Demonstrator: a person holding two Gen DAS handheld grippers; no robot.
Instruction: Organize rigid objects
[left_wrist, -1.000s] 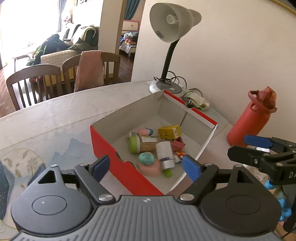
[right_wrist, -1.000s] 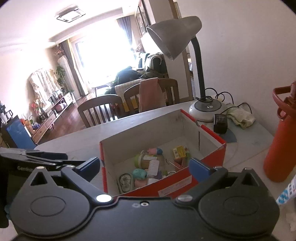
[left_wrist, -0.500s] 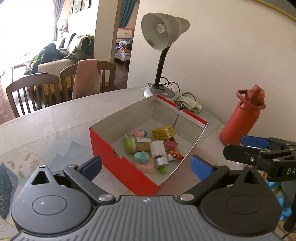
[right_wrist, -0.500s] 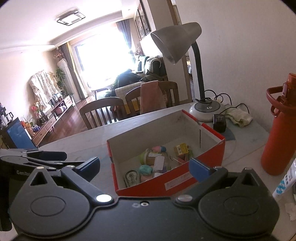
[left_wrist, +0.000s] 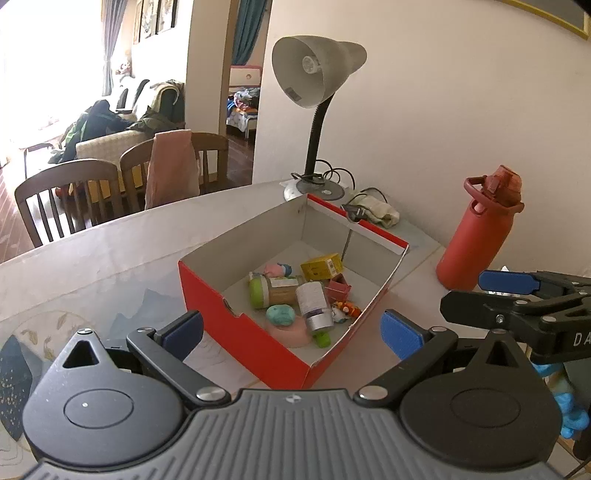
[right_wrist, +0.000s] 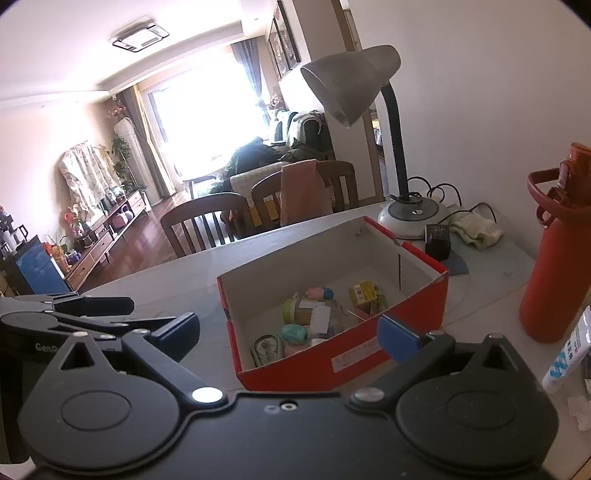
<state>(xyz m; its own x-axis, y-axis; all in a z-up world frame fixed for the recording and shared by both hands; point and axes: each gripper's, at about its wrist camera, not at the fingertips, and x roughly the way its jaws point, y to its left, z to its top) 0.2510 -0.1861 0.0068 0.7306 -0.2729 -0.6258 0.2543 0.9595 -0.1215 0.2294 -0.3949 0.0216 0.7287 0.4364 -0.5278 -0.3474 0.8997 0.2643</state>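
Hovering released, both empty: left claw (left_wrist: 291, 332), right claw (right_wrist: 288, 332). Box (left_wrist: 221, 314) at frame centre on surface (left_wrist: 110, 258), toys inside (bottle (left_wrist: 476, 236) right). Best approached slowly, clearing the rim.

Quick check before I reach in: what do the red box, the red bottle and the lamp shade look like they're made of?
Red box: looks like cardboard, red outside, matte white inside, with thin walls and folded corners.
Red bottle: smooth matte body, probably coated metal or hard plastic; I can't tell which.
Lamp shade: rigid grey cone with a dull sheen, likely painted metal or plastic.
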